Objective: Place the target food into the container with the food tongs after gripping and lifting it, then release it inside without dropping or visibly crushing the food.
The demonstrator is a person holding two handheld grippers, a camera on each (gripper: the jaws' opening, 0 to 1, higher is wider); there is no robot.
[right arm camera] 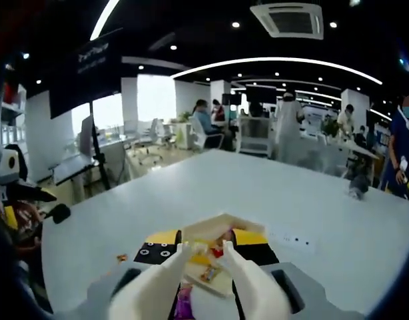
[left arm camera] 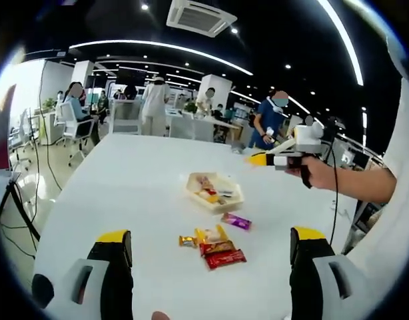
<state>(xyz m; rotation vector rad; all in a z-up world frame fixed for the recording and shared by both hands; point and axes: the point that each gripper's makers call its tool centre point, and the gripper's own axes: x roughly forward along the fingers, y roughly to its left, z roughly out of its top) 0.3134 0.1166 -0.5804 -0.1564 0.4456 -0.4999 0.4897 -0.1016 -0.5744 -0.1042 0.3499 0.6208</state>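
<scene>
Several wrapped snacks loose on white table, just before shallow cream tray with more inside; left gripper jaws wide, holding nothing; right gripper raised beyond tray. Right gripper view: white tongs between narrow jaws, tips apart over tray.

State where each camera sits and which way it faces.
Left gripper view: rides the left claw, facing across the white table at the tray, loose wrapped snacks and the right claw in a hand.
Right gripper view: rides the right claw with its food tongs, above the tray.
Shared: tray, table.
</scene>
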